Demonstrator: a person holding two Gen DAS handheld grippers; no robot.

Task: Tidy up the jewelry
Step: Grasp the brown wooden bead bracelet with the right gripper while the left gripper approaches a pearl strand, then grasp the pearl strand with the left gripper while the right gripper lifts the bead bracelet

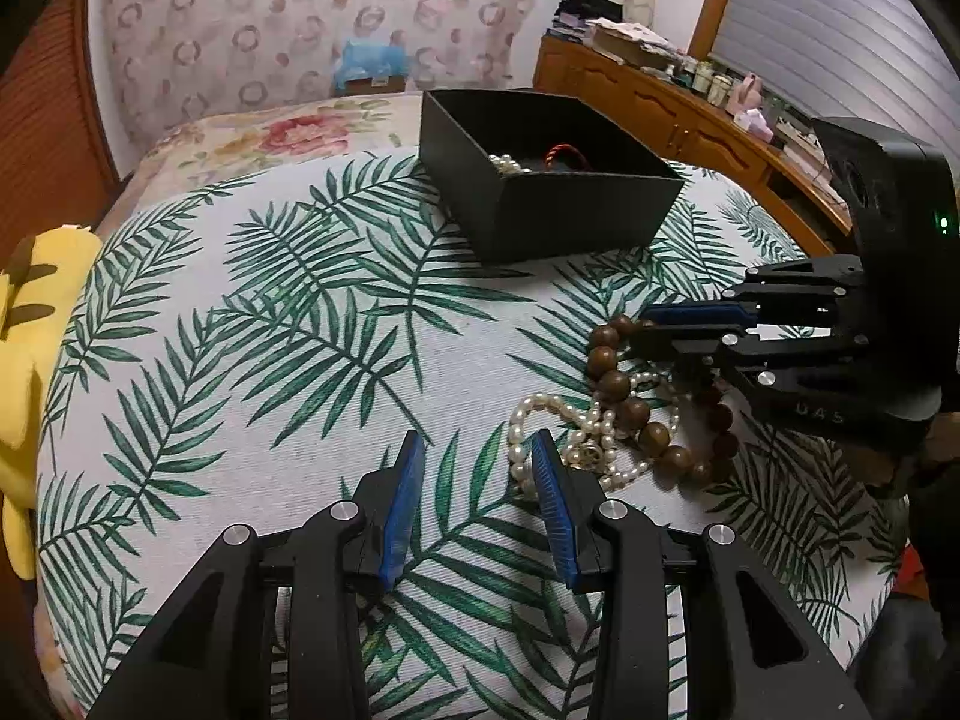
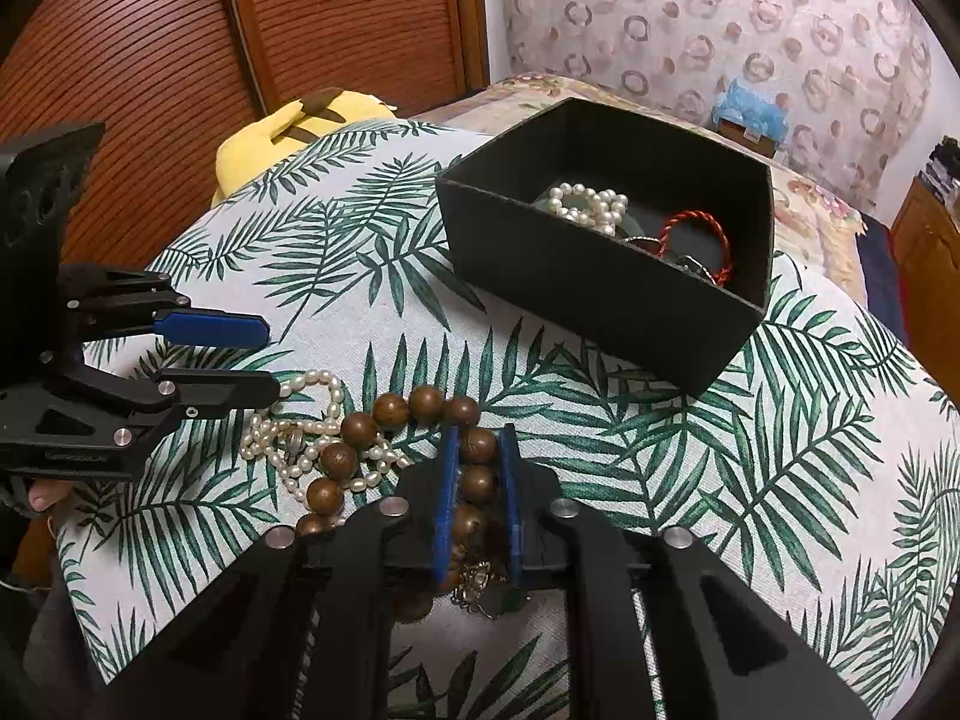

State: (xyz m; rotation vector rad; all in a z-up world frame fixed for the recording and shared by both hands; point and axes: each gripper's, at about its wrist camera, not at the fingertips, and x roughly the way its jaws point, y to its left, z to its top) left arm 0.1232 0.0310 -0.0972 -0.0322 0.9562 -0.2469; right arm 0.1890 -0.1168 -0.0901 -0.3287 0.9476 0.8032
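Observation:
A brown wooden bead bracelet (image 1: 630,402) (image 2: 360,432) lies tangled with a white pearl strand (image 1: 540,414) (image 2: 300,432) on the leaf-print cloth. My right gripper (image 2: 478,438) (image 1: 645,330) is shut on the bead bracelet, its blue pads pressing a bead on each side. My left gripper (image 1: 477,450) (image 2: 273,357) is open and empty, its right finger beside the pearl strand. A black open box (image 1: 576,210) (image 2: 600,294) stands beyond and holds a pearl bracelet (image 2: 591,204) and a red cord bracelet (image 2: 702,228).
A yellow plush toy (image 1: 24,324) (image 2: 300,120) lies at the cloth's left edge. A wooden sideboard (image 1: 672,114) with clutter stands at the right. A floral bedspread (image 1: 270,132) lies behind the box. A small chain piece (image 2: 480,582) lies under my right gripper.

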